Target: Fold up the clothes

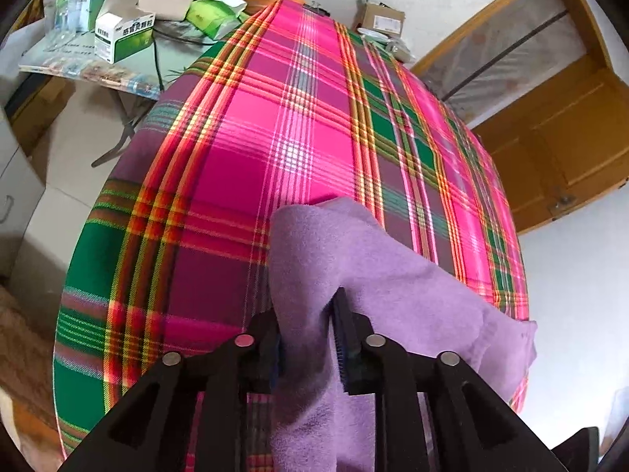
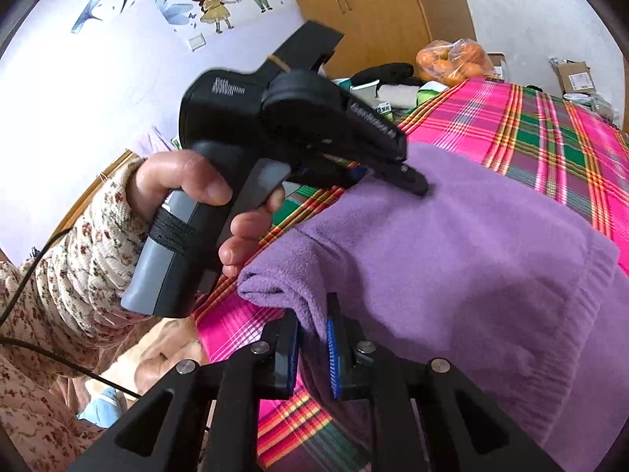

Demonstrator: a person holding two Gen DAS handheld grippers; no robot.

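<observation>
We see the purple fleece garment (image 2: 452,244) lying on the table (image 1: 243,181), which is covered in a pink-green plaid cloth, bunched toward the near edge.

Left gripper (image 1: 304,338): jaws clamped on a raised fold of the purple fleece garment (image 1: 354,259), fabric pinched between both pads and draping down past them. In the right wrist view the same left gripper (image 2: 412,183) comes in from the left, tip angled down to the right and pressed into the garment's upper edge. The person's left hand (image 2: 184,185) wraps the grey handle, thumb on top, fingers curled around the trigger; wrist bent, the sleeve (image 2: 86,244) is a floral knit.

Right gripper (image 2: 312,338): jaws clamped on a fold near the garment's near-left corner, fleece squeezed between the blue-edged pads. It points forward across the table, low over the edge.

Both grips sit on the same side of the garment, near each other.

Beyond the far left of the table we see boxes (image 1: 122,31) on a side table and a bag of oranges (image 2: 452,59).
</observation>
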